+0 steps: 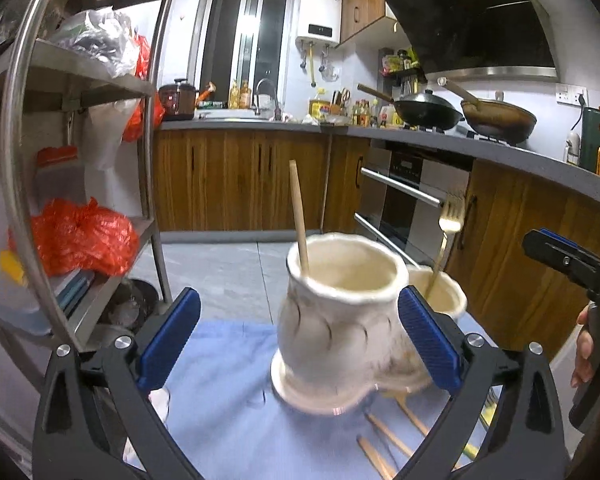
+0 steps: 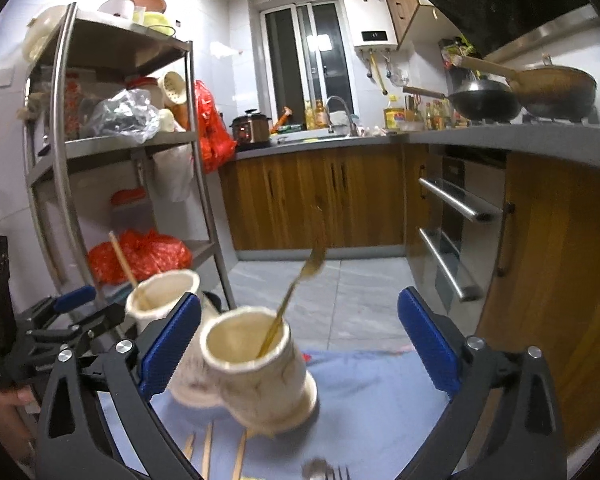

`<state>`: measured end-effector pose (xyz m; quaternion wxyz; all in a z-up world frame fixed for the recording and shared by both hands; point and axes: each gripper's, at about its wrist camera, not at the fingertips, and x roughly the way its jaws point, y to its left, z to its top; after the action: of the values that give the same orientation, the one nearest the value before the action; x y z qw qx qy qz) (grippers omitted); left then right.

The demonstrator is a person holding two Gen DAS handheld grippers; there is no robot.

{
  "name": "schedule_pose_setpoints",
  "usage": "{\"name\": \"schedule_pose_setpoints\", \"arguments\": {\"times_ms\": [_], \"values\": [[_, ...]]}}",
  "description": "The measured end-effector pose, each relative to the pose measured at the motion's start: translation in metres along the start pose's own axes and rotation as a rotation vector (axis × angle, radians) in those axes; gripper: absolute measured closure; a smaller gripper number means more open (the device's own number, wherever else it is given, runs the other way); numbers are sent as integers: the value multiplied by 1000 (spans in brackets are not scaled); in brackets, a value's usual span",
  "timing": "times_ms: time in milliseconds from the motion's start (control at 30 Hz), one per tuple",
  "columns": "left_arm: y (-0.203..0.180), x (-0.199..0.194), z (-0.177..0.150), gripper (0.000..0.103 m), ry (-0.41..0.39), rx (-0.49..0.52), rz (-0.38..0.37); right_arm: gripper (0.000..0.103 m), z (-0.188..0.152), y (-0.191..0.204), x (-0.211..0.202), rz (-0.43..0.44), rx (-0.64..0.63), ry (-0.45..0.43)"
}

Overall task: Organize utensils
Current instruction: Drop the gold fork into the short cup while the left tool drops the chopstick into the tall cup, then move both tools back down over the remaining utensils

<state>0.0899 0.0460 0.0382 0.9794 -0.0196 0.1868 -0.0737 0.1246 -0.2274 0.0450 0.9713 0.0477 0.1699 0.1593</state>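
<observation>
Right wrist: shelving rack [image 2: 128,148] beside holders [image 2: 256,368]

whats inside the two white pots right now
One wooden chopstick stands in the left pot. A gold fork stands in the right pot. Their lower ends and the pot bottoms are hidden by the walls.

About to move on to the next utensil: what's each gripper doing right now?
Left gripper: open, holding nothing; the chopstick's cream holder stands between its pads.
Right gripper: open, holding nothing; the gold fork's holder sits between its pads.
</observation>
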Motion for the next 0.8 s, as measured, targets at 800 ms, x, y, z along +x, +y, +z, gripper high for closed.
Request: {"name": "schedule_pose_setpoints", "arguments": {"times_ms": [800], "values": [[-32, -31, -69, 6, 233, 37, 9, 5, -88, -50, -46, -143, 58, 269]]}}
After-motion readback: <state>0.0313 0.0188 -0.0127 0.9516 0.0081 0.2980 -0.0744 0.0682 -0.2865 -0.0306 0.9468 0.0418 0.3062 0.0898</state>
